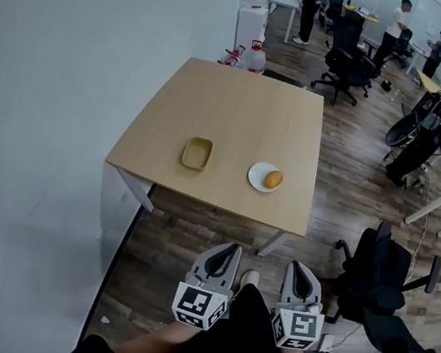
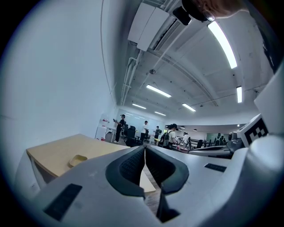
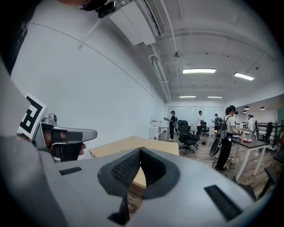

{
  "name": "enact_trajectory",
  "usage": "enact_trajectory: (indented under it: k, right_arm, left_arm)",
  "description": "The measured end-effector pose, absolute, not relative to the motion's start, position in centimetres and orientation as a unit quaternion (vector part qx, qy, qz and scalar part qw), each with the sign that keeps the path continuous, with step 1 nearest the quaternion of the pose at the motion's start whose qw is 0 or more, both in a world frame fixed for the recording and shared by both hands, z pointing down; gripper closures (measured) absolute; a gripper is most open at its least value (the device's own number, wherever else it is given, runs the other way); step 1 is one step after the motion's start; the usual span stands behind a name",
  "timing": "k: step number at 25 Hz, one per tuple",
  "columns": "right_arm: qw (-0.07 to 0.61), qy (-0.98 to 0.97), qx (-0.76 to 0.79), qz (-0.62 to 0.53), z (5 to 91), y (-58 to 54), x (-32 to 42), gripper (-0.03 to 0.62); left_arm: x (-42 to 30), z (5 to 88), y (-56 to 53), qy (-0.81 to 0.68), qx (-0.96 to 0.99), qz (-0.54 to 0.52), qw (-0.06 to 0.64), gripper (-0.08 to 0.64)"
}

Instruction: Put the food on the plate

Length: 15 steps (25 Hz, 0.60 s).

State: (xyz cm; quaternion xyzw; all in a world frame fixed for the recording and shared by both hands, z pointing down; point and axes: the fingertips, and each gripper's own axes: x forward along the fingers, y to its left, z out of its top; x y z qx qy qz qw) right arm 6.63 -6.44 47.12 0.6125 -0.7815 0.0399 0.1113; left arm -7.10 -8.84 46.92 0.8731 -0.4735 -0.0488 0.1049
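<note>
An orange-brown piece of food [image 1: 273, 179] lies on a small white plate [image 1: 258, 176] near the front edge of a light wooden table [image 1: 233, 106]. A shallow yellow dish [image 1: 197, 153] stands empty to the plate's left; it also shows in the left gripper view as the yellow dish [image 2: 78, 160]. My left gripper [image 1: 229, 250] and right gripper [image 1: 297, 268] are held side by side close to my body, well short of the table. Both are shut with nothing between the jaws: left gripper [image 2: 144, 147], right gripper [image 3: 140, 150].
A white wall runs along the left. Black office chairs [image 1: 380, 276] stand to the right of me and behind the table [image 1: 348, 63]. Several people stand by desks at the far right and back. Water jugs [image 1: 254, 55] sit beyond the table's far edge.
</note>
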Motion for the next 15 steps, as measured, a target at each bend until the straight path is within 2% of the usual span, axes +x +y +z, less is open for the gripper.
enact_trajectory:
  k: [15]
  right_arm:
    - [0.093,-0.761,0.641,0.037,45.7,-7.1,9.7,0.532]
  left_arm:
    - [-2.4,47.3,-8.8,-0.429,0.897,-0.016,0.107,0.540]
